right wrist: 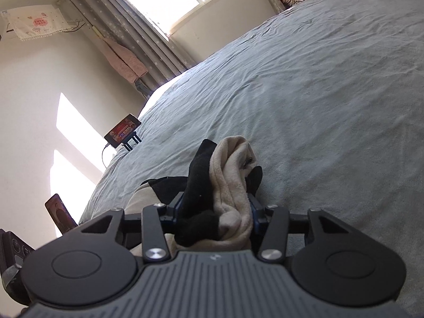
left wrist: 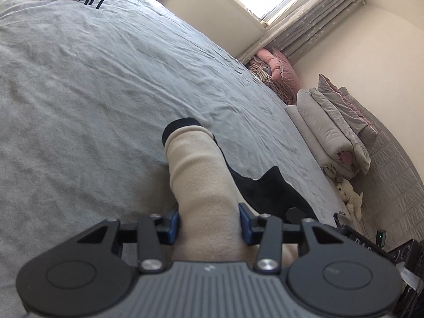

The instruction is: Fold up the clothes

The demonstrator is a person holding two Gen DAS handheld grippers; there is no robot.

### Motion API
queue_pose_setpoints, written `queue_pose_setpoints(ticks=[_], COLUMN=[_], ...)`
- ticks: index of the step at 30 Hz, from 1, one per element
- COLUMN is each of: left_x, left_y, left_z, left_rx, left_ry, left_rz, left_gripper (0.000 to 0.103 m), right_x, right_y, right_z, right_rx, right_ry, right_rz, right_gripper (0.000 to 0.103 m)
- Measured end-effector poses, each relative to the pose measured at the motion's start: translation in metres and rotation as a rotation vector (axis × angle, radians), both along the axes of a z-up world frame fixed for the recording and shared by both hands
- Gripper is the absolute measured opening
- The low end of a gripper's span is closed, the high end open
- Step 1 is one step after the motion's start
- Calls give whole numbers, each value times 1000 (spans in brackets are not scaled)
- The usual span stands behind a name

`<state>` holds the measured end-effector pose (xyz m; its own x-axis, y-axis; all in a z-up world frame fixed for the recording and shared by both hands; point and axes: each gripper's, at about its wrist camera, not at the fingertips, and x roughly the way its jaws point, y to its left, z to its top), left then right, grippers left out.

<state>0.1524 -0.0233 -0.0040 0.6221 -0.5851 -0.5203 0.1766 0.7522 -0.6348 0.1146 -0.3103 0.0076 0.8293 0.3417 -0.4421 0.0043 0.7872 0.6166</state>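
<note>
both grippers, left (left wrist: 209,224) and right (right wrist: 214,216), are clamped on the beige-and-black garment (left wrist: 201,180) over the grey bed (left wrist: 92,79)

Both your grippers look like twins: the left gripper (left wrist: 209,221) and right gripper (right wrist: 214,212) each have a ribbed grey body at 6 o'clock, round black discs at 5 and 7, black linkage arms with silver screws, and blue finger pads.
</note>
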Motion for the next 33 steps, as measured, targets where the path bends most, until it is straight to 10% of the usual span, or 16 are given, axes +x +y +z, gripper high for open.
queue_pose_setpoints(ticks=[19,33], left_x=[116,223], left_y=[30,46], left_z=[85,47], left_rx=[11,-42], left_ry=[-216,-324], left_rz=[20,65], left_gripper=[43,43], right_x=[124,216], right_y=[27,46], right_z=[60,20], right_rx=[102,118], right_ry=[-148,-212], right_rz=[20,34], right_gripper=[50,50])
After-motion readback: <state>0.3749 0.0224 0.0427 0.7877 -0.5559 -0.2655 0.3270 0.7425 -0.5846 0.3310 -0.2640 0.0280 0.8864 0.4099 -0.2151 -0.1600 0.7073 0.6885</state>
